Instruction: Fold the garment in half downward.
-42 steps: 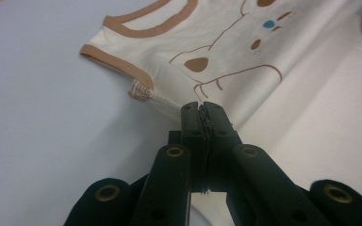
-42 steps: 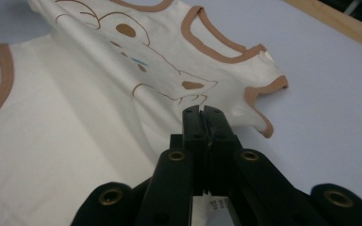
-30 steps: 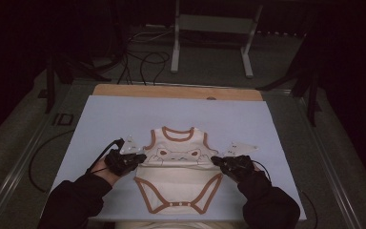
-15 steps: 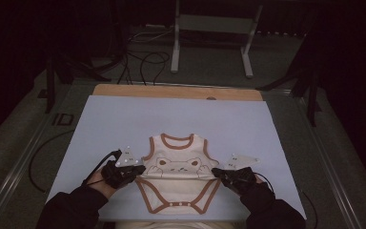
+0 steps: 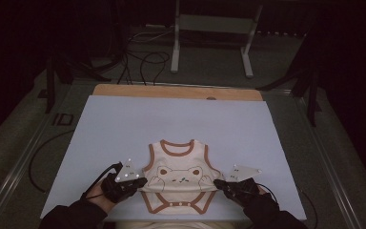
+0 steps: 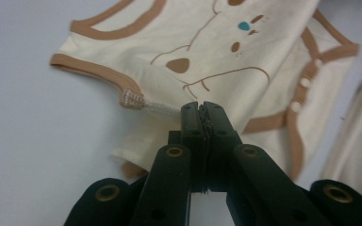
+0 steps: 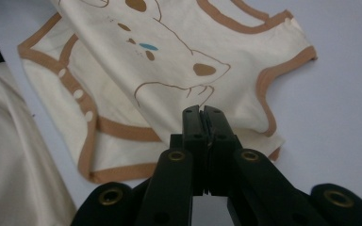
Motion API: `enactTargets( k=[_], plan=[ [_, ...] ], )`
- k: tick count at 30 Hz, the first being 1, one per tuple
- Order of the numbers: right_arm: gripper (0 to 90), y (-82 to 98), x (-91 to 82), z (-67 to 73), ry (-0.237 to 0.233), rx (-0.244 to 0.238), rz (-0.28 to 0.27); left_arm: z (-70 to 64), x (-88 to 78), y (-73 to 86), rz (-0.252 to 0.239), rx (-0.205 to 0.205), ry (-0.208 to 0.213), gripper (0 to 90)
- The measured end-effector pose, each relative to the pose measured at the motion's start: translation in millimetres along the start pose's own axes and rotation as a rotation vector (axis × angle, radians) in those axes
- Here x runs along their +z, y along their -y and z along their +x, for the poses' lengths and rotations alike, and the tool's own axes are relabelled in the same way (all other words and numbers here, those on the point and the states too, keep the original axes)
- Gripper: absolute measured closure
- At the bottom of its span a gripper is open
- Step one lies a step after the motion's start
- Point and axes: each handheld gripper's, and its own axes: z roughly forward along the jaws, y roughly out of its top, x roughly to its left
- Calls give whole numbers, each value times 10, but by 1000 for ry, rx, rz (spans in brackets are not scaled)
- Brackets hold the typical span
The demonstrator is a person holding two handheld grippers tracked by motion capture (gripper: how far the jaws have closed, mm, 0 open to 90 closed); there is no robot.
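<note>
A cream baby bodysuit (image 5: pixel 178 183) with brown trim and a bear print lies flat on the pale blue sheet (image 5: pixel 124 124), near the front edge. My left gripper (image 5: pixel 143 182) is shut on its left side seam, below the armhole. The left gripper view shows the jaws (image 6: pixel 201 106) pinching the cloth of the bodysuit (image 6: pixel 217 42) at that seam. My right gripper (image 5: pixel 218 183) is shut on the opposite side edge. In the right gripper view the closed tips (image 7: pixel 201 110) bite the bodysuit (image 7: pixel 169 61) just beside the bear's paw.
A wooden board edge (image 5: pixel 176 91) shows beyond the sheet's far side. Behind it a metal stand (image 5: pixel 209 43) and cables (image 5: pixel 143 62) rest on the dark floor. A second cream cloth (image 7: pixel 14 155) lies at the near table edge, under the bodysuit's snap end.
Both grippers have moved toward the near edge of the table, dragging the bodysuit with them. The jaws stayed shut on the garment's sides.
</note>
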Motion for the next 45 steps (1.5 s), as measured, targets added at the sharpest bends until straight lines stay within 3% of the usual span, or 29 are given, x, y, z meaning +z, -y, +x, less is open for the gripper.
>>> enactTargets(
  k=[9,22,26,34,45],
  plan=[
    [896,144,-15,121,-24,9,30,-117,31,135,15,-10,24,895],
    [896,282,30,156,-41,19,78,-226,79,297,17,-57,65,894],
    [896,308,36,171,-42,21,86,-262,87,318,23,-50,68,894],
    [896,379,72,182,-56,35,104,-263,145,401,34,-64,86,893],
    [891,451,159,166,-73,44,129,-226,248,494,35,-51,103,884]
  ],
)
